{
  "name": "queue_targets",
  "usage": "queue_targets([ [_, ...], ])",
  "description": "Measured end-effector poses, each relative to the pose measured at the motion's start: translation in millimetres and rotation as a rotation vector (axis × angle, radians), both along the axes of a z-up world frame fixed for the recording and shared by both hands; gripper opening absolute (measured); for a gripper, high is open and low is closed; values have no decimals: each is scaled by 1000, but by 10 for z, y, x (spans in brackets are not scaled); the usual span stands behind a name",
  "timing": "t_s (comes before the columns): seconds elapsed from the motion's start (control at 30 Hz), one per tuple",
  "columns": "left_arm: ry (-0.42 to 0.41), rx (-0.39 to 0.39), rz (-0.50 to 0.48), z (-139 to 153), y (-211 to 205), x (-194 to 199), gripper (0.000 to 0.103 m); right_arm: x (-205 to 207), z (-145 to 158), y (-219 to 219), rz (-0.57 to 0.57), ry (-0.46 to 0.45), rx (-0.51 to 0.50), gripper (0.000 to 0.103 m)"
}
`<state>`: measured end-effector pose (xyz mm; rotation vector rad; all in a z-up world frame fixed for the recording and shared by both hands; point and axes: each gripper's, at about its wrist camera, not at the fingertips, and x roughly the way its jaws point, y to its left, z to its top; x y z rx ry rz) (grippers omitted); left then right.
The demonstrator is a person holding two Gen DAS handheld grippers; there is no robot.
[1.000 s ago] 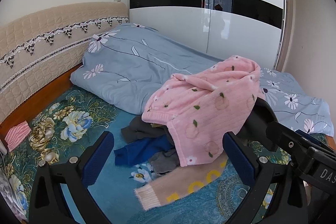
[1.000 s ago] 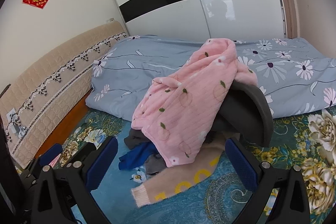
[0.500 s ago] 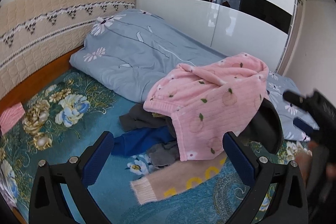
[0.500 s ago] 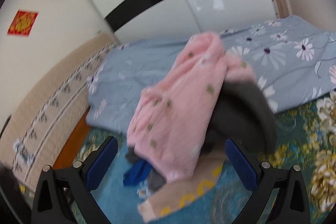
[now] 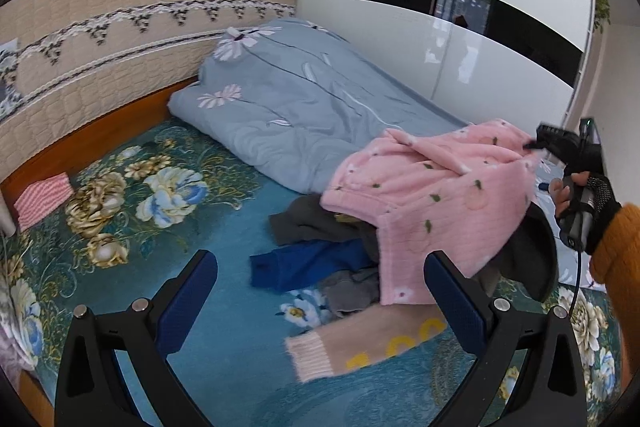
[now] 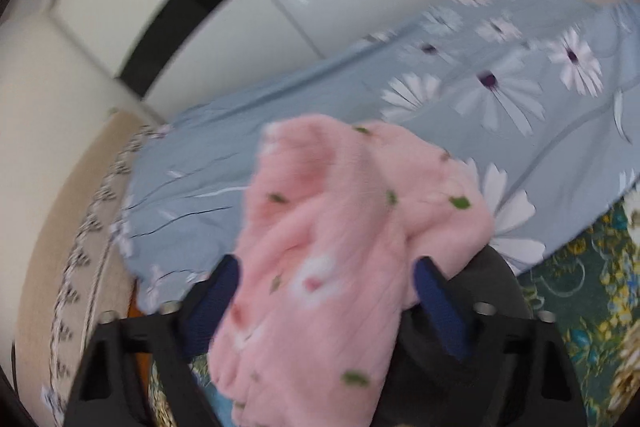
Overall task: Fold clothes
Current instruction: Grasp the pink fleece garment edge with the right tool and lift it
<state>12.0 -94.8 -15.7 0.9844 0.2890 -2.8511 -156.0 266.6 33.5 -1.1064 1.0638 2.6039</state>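
A pink fleece garment (image 5: 432,195) with small green leaves lies on top of a clothes pile on the bed. Under it are a dark grey piece (image 5: 532,255), a blue one (image 5: 304,263) and a beige knit with yellow marks (image 5: 360,343). My left gripper (image 5: 320,263) hangs open just short of the pile and holds nothing. My right gripper (image 6: 324,263) is at the pink garment's (image 6: 328,227) upper edge. Its jaws are closing with the pink fabric between the blue pads, and blur hides any contact. In the left wrist view the right gripper (image 5: 534,145) sits at that edge.
A blue-grey daisy quilt (image 5: 300,99) is bunched behind the pile on a teal floral sheet (image 5: 160,187). A padded headboard (image 5: 100,27) stands left, a glossy wardrobe (image 5: 440,27) behind. A pink striped cloth (image 5: 42,197) lies far left. A gloved hand (image 5: 592,211) holds the right gripper.
The right gripper swung in and rolled onto the pink garment's top edge, and its jaws narrowed around the fabric. The left gripper drifted, so the pile now sits further right.
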Motion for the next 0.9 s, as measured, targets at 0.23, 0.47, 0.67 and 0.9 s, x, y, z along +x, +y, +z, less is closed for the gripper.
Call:
queue_targets([
  [0.23, 1, 17, 75, -57, -294, 133, 103, -254, -302, 60, -45, -123, -103, 36],
  [0.47, 1, 73, 113, -100, -477, 242, 103, -17, -59, -50, 64, 77, -302, 20],
  [0.67, 18, 89, 106, -95, -530, 388, 103, 440, 487, -367, 257, 303, -378, 15],
  [0.9, 62, 139, 139, -44, -690, 640, 103, 1113, 1363, -969, 521, 529, -313, 13],
])
